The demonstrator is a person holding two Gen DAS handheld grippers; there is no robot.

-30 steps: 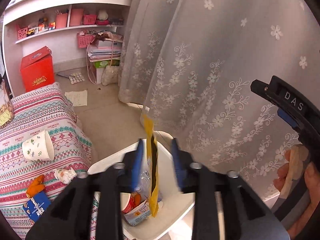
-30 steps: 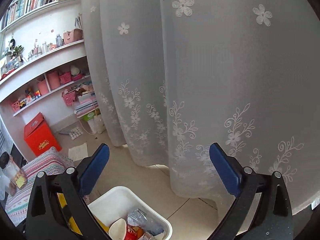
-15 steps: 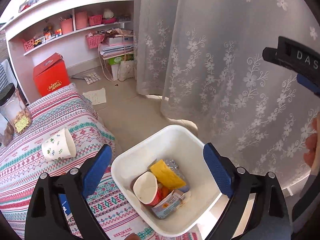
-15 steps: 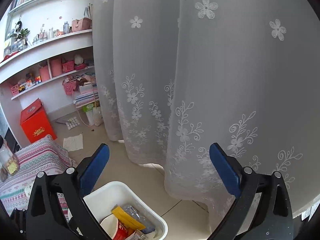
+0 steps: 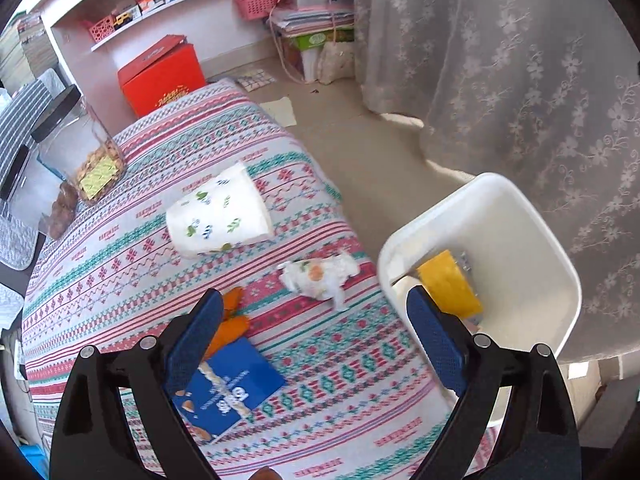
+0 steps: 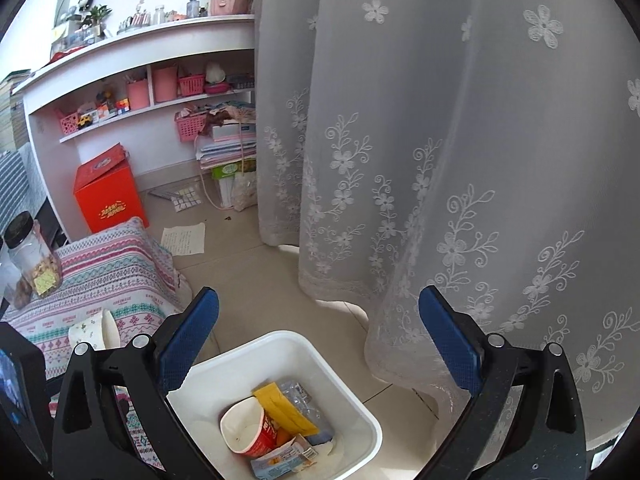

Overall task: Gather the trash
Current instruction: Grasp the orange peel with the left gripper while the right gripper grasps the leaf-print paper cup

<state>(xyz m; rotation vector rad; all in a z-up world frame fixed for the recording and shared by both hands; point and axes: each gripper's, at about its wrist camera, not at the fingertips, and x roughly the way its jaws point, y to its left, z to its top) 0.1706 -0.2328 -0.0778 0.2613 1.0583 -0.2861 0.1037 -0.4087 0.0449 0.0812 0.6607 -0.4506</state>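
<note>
Left claw (image 5: 314,330): we find its blue pads spread wide and holding nothing, poised over the patterned cloth of the worktop (image 5: 120,264). Right claw (image 6: 318,344): likewise spread wide and empty, hanging above the white bin (image 6: 352,392).

On the worktop we record four items. A white paper cup (image 5: 218,212) with a leaf print lies on its side, long axis running roughly left to right in the left wrist view, its mouth towards the bin side. Near it, towards the camera, sits a crumpled white wrapper (image 5: 320,276). An orange scrap (image 5: 232,322) lies just beside the left pad, touching or overlapping a blue packet (image 5: 230,386), which lies flat with its long axis slanting up to the right.

The bin stands on the floor against the worktop's edge, close to the lace curtain (image 6: 440,140). Inside it, in the right wrist view, we note a yellow packet (image 6: 282,406) leaning diagonally, a red paper cup (image 6: 246,426) on its side with the mouth facing up and left, a clear plastic bottle (image 6: 304,400), and a small carton (image 6: 284,458).
</note>
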